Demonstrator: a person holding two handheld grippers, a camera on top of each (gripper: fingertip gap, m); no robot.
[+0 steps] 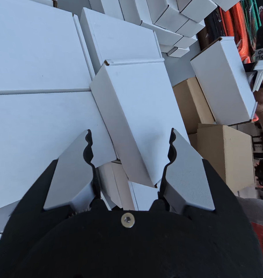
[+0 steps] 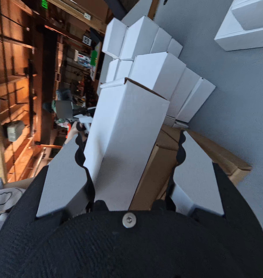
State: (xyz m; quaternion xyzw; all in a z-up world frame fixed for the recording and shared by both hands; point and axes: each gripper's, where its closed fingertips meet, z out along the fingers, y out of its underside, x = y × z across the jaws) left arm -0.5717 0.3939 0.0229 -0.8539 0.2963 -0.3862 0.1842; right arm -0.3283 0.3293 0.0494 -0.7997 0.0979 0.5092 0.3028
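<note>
White box [image 2: 124, 135] between spread right tool [image 2: 129, 135].

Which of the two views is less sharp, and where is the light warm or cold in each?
Right wrist view: softer, with motion blur on the wooden shelves and brown cardboard box; warm orange light there, cold grey on the white boxes. Left wrist view: sharp, even bluish light; the tilted white box shades its own left side; edges bend from the wide lens.
</note>
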